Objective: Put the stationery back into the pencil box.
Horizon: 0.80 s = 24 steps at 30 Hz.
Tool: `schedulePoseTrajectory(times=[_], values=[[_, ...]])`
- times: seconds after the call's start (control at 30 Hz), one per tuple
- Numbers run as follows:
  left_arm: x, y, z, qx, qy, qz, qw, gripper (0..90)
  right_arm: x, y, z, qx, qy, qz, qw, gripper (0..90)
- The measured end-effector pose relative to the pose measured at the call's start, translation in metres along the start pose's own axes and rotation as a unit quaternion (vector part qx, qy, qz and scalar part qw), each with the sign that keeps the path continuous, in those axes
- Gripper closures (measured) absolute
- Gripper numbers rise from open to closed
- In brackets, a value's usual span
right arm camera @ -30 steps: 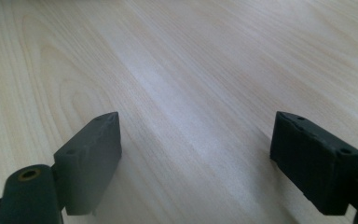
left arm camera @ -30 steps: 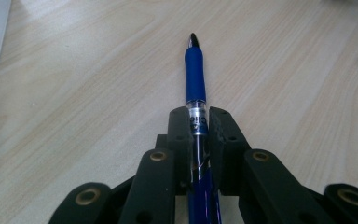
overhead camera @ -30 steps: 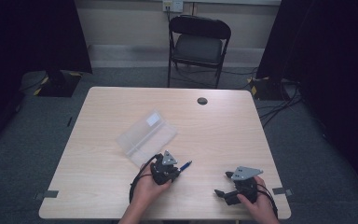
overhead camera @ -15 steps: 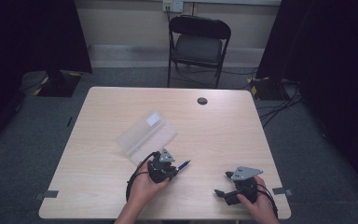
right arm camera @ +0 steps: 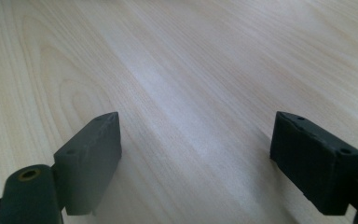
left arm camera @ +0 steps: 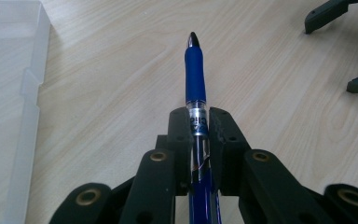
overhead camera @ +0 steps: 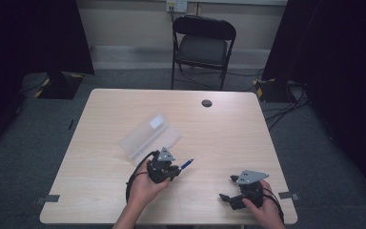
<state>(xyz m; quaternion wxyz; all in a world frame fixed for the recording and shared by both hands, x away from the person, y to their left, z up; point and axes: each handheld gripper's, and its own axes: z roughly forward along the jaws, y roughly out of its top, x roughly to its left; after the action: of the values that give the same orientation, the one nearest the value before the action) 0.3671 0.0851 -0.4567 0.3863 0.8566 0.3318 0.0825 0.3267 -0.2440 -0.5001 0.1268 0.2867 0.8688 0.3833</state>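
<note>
A blue pen [left arm camera: 195, 74] with a dark tip and a clear band sticks out forward from my left gripper [left arm camera: 198, 122], whose jaws are shut on its barrel. In the high view that left gripper [overhead camera: 174, 168] sits near the table's front middle, and the pen [overhead camera: 186, 164] points right and slightly away. A clear plastic case [overhead camera: 149, 136] lies open just behind and left of it; its edge [left arm camera: 25, 93] runs down the left of the left gripper view. My right gripper [overhead camera: 228, 190] rests low at the front right, jaws wide apart over bare wood [right arm camera: 196, 135].
The light wooden table [overhead camera: 228, 133] has a small black round cap [overhead camera: 207, 103] near its far edge. A black folding chair [overhead camera: 202, 45] stands behind the table. Cables lie on the floor at the right.
My left gripper with the pen has shifted slightly left and away, toward the clear case. The right gripper has stayed where it was.
</note>
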Motion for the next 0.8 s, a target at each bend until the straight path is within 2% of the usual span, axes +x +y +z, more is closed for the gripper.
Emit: schedulePoseTrajectory(times=[0.43, 0.67, 0.8], values=[[0.014, 0.003, -0.015, -0.005, 0.001, -0.011, 0.9999, 79.8, 0.000, 0.000, 0.000, 0.000, 0.000, 0.000, 1.0000, 15.6], [0.021, 0.007, -0.019, -0.004, 0.010, -0.015, 0.9998, 79.7, 0.000, 0.000, 0.000, 0.000, 0.000, 0.000, 1.0000, 15.6], [0.030, 0.010, -0.021, -0.006, 0.016, -0.022, 0.9996, 79.7, 0.000, 0.000, 0.000, 0.000, 0.000, 0.000, 1.0000, 15.6]])
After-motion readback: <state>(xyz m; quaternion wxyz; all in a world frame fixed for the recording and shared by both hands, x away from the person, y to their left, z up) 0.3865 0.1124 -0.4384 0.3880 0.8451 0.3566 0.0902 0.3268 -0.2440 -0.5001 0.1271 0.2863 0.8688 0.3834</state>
